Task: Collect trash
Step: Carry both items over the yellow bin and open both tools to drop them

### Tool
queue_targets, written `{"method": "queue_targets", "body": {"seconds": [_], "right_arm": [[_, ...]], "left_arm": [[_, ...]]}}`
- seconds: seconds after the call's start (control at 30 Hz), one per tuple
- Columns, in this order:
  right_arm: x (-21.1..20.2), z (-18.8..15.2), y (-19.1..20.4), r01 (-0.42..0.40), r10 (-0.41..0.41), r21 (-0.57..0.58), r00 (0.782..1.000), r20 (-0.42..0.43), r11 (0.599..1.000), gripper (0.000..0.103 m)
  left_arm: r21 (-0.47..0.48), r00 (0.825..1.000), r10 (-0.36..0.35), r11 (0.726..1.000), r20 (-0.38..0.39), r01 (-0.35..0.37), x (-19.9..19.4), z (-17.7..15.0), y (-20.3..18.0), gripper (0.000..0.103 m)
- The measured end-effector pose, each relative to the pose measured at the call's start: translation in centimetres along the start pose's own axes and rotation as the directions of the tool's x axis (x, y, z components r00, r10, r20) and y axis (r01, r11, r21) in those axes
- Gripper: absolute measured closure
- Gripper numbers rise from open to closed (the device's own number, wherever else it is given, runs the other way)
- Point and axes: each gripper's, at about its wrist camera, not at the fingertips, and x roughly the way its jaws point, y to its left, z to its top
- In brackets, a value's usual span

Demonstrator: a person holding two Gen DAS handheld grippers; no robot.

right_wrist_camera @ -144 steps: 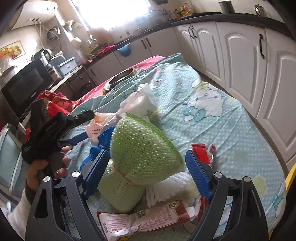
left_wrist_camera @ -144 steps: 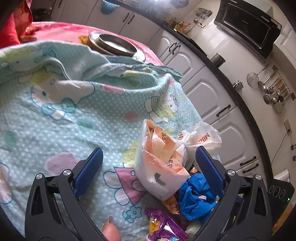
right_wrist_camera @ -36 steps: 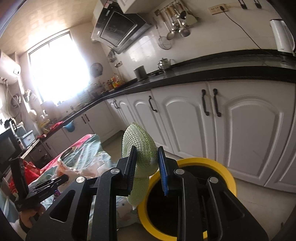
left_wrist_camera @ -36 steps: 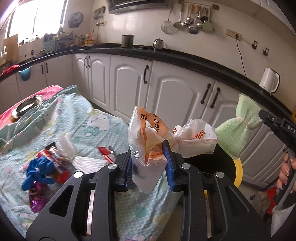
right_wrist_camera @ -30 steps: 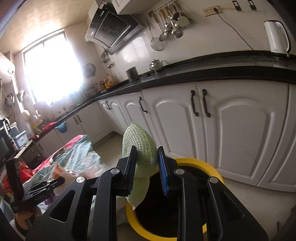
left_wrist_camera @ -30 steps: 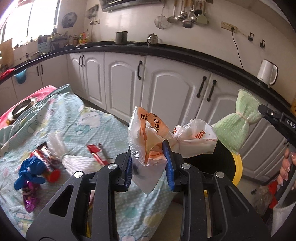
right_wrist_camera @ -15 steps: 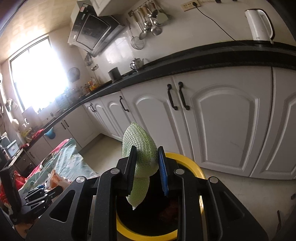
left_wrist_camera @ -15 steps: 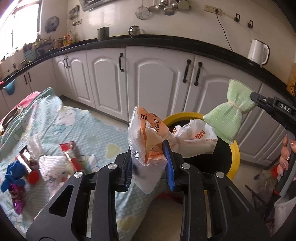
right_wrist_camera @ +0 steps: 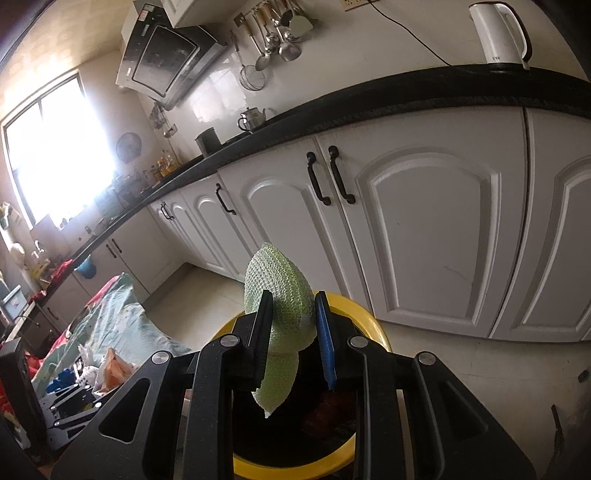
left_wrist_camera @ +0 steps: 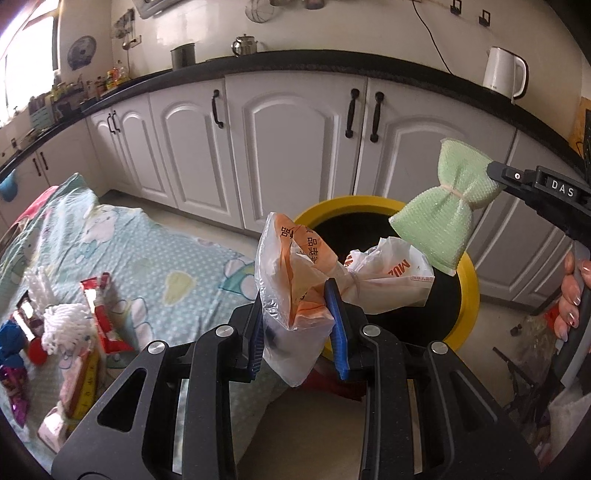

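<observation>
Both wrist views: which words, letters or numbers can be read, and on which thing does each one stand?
"DAS": white letters on the right gripper, at the picture's edge.
"MUL": orange letters, upside down, partly cut off, on the white plastic bag held in the left gripper.
Orange characters on the same bag: unreadable.
Kettle mark: too small.

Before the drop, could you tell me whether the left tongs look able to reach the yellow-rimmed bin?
Probably yes: the left tongs, shut on the plastic bag, face the yellow-rimmed bin with nothing between; the green mesh sponge hangs off to one side.
</observation>
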Motion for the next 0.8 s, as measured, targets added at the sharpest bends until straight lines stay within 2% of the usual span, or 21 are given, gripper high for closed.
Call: {"method": "queue_targets", "body": {"seconds": [0.47, 0.7, 0.8], "right_arm": [[1.7, -1.4, -0.9, 0.035, -0.035, 0.01, 0.998, -0.043, 0.999, 0.079], [2.1, -1.8, -1.2, 0.045, -0.044, 0.025, 0.997, -0.063, 0.999, 0.077], [2.2, -1.8, -1.3, 0.047, -0.044, 0.034, 0.997, -0.068, 0.998, 0.075]], "left_arm": [[0.027, 0.999, -0.029, 0.999, -0.042, 0.03, 2.0, -0.5, -1.9, 0.079], [0.032, 0.998, -0.059, 0.998, -0.038, 0.06, 2.1, -0.5, -2.2, 0.077], [0.023, 0.996, -0.077, 0.997, -0.039, 0.078, 2.0, -0.4, -2.2, 0.071]]}}
